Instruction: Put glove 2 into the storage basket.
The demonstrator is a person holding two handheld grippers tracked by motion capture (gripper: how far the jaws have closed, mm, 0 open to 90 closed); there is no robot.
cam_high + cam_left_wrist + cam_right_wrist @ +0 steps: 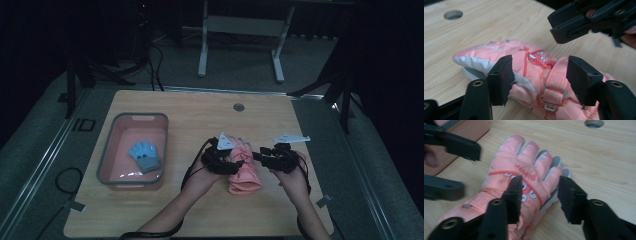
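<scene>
A pink padded glove (243, 167) with grey finger edges and a red-and-white print lies flat on the wooden table (200, 115), its fingers pointing away from me. My left gripper (229, 159) is open at the glove's left side; in its own view the jaws stand on either side of the glove (534, 67) near the cuff strap. From the right, my right gripper (256, 156) comes in open, its jaws spanning the glove's (524, 170) outer edge. Neither gripper has closed on the glove. A small blue glove (145, 155) lies in the pink tub (107, 155).
The grey-rimmed pink tub stands on the table's left half. A round cable hole (238, 107) sits near the table's far edge. A white desk frame (240, 37) stands on the floor beyond the table. Cables trail off the left side.
</scene>
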